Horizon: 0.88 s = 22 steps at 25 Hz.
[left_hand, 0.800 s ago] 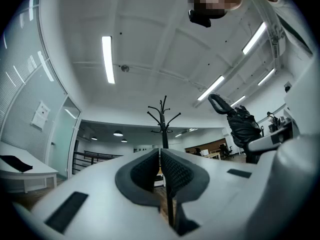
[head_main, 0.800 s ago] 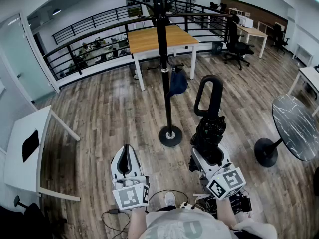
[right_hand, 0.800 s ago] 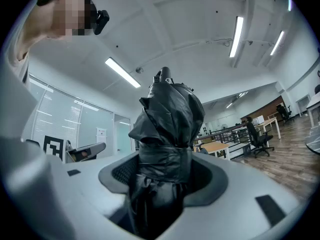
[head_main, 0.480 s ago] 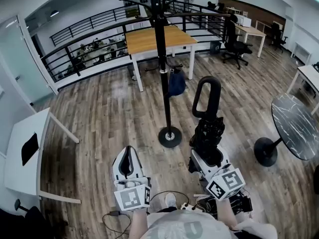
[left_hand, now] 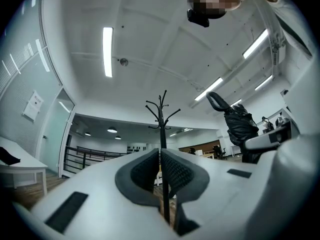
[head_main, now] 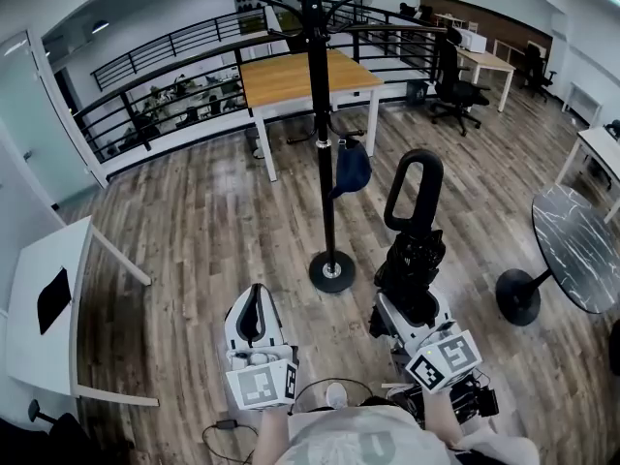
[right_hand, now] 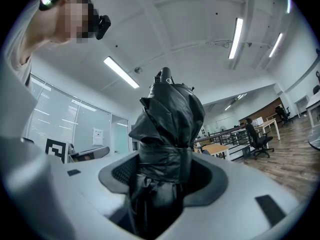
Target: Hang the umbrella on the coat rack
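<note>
Head view: the right gripper holds the folded black umbrella upright, loop handle on top, near the coat rack but apart from it. The left gripper is alongside. Left gripper view: jaws pressed together, empty, with the rack ahead. Right gripper view: jaws pinch the umbrella's bundled fabric.

1. Black crinkled cloth, faintly glossy, on the umbrella; smooth black plastic, seemingly, on its loop handle.
2. Smooth black metal-like finish, dull sheen, on the coat rack.
3. Matt white plastic on the left gripper and right gripper; dark ribbed rubbery pads.
4. Grained grey-brown wood planks, lightly sheened, for the floor.
5. Dark veined polished top on the round table.
</note>
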Motion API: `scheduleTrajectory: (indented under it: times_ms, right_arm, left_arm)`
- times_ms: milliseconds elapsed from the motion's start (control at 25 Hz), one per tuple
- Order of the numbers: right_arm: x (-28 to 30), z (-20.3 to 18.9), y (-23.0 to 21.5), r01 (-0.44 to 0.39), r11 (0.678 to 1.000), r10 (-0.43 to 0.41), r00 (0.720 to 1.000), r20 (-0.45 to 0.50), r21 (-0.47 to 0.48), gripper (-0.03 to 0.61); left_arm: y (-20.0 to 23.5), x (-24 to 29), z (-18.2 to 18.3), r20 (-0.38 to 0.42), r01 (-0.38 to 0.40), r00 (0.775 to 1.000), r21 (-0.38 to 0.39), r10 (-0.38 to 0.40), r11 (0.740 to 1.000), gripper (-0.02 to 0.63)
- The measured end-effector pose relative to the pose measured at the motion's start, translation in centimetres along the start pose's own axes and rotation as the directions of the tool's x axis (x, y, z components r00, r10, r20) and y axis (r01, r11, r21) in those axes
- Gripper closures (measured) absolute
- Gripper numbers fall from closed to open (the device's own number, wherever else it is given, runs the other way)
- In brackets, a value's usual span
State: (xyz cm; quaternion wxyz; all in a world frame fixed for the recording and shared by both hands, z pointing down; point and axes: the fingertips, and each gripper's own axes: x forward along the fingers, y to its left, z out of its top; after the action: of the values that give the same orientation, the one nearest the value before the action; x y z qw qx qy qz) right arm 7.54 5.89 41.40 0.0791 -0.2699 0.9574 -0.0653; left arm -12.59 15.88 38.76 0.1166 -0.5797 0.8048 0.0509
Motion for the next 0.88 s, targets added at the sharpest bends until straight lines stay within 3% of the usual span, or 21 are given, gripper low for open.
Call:
scheduleTrajectory:
  times_ms: [440, 760, 880]
  right_arm:
    - [2.6, -1.5, -0.1, 0.054, 0.998, -0.054, 0.998, -0.025, 0.009, 0.299]
    - [6.8, -0.4, -3.0, 0.039, 0.999, -0.039, 0.999, -0.002, 0.005, 0.299]
    - [8.7, 0.4, -4.2, 0.019, 1.0, -0.019, 1.0, 0.005, -0.022, 0.299]
  left_arm:
    - [3.0, 3.3, -2.3, -0.022, 0.017, 1.0, -0.014, -0.018, 1.0, 0.58]
    - [1.6, 9.0, -4.8, -0.057, 0.084, 0.995, -0.044, -0.086, 0.996, 0.58]
    - [0.9, 11.5, -4.3, -0.043, 0.115, 0.992, -0.013, -0.116, 0.993, 0.58]
